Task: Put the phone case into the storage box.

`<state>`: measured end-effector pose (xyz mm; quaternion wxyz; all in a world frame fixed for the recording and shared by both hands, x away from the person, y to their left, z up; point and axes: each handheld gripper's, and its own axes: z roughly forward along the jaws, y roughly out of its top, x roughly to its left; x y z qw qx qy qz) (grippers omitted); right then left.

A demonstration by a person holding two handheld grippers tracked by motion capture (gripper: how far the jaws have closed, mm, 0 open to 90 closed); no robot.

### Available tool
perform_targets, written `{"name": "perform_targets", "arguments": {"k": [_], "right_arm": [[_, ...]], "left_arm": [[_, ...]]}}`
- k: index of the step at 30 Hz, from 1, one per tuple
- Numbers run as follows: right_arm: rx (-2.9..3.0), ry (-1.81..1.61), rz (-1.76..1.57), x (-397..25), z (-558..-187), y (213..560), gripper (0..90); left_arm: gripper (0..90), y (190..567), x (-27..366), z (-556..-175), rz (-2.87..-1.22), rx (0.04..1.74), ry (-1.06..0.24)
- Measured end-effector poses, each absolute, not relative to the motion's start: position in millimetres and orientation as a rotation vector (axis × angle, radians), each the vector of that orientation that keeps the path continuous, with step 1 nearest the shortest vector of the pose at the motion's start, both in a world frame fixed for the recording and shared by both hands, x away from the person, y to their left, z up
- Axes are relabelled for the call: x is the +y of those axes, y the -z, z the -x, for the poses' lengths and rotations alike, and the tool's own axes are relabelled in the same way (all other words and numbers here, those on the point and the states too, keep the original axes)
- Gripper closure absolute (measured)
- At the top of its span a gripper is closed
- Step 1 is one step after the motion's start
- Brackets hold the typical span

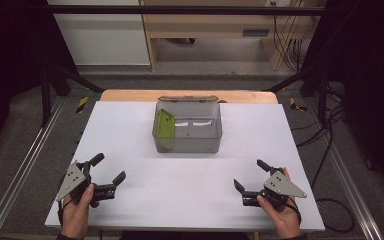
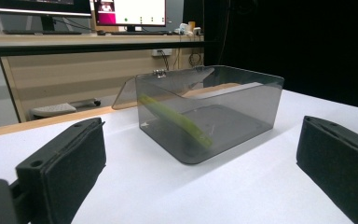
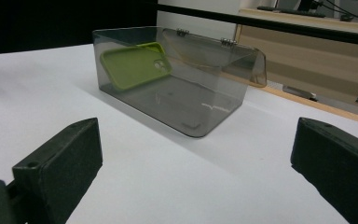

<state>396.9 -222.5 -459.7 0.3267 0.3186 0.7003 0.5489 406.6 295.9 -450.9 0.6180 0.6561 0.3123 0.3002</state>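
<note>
Grippers are held low over the near edge of the white table (image 1: 130,135), one at each front corner. Left gripper (image 1: 109,170) is seen with jaws spread wide, nothing between them; it is gripped by the person's left hand (image 1: 77,205). Farther in, at the table's middle, a smoky transparent plastic box (image 1: 188,131) is set, its hinged lid (image 1: 187,98) thrown back toward the far edge. Inside, a green phone case (image 1: 164,129) is leaned on edge against the box's left wall, tilted, its camera cutout noted in the right gripper view (image 3: 135,64). Right gripper (image 1: 250,174) is likewise released, jaws wide apart and empty, held by the right hand (image 1: 280,212). Both grippers are well apart from the box. Table surface is plain and matte, with a wooden strip (image 1: 130,95) along its far side. Beyond, light wooden furniture (image 1: 205,25), trailing cables (image 1: 287,47) and grey floor are recorded; monitors (image 2: 130,11) are seen in the left gripper view.
</note>
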Motion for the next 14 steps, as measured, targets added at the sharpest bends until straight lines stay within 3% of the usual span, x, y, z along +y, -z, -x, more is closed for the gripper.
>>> {"name": "perform_targets", "arguments": {"k": [14], "right_arm": [[1.78,-1.481,-0.884,-229,-399,461,2.6]], "left_arm": [[1.4,458,288,-395,-1.489,0.701,-0.697]]}}
